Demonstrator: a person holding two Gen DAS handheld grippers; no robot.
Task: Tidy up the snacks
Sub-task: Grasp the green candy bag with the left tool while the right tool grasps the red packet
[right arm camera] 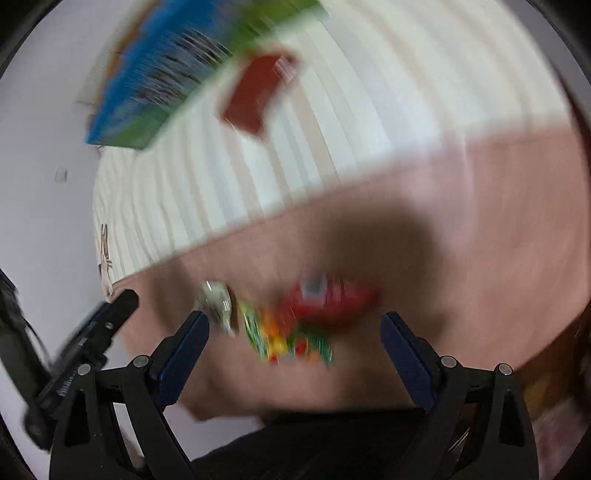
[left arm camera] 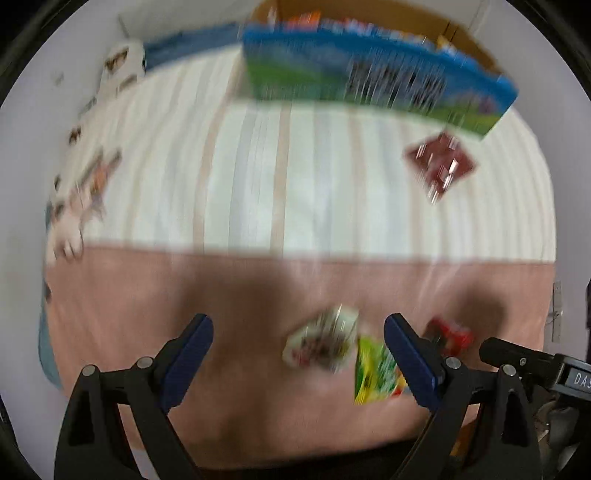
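Both views are motion-blurred. Three small snack packets lie close together on the pink part of a cloth: a white one [left arm camera: 321, 341] [right arm camera: 218, 304], a green-yellow one [left arm camera: 373, 371] [right arm camera: 284, 338] and a red one [left arm camera: 450, 334] [right arm camera: 328, 297]. My left gripper [left arm camera: 298, 334] hangs open above the white packet, nothing between its fingers. My right gripper [right arm camera: 293, 332] is open too, over the green and red packets. A dark red packet [left arm camera: 439, 164] [right arm camera: 255, 96] lies apart on the striped part. A blue-green box [left arm camera: 373, 79] [right arm camera: 173, 70] stands at the far side.
The cloth [left arm camera: 258, 184] is white-striped farther off and pink nearer. A cardboard box [left arm camera: 454, 35] stands behind the blue-green one. Several pale packets [left arm camera: 85, 192] lie along the left edge. The other gripper's black body [left arm camera: 532, 363] [right arm camera: 92, 332] shows at each view's side.
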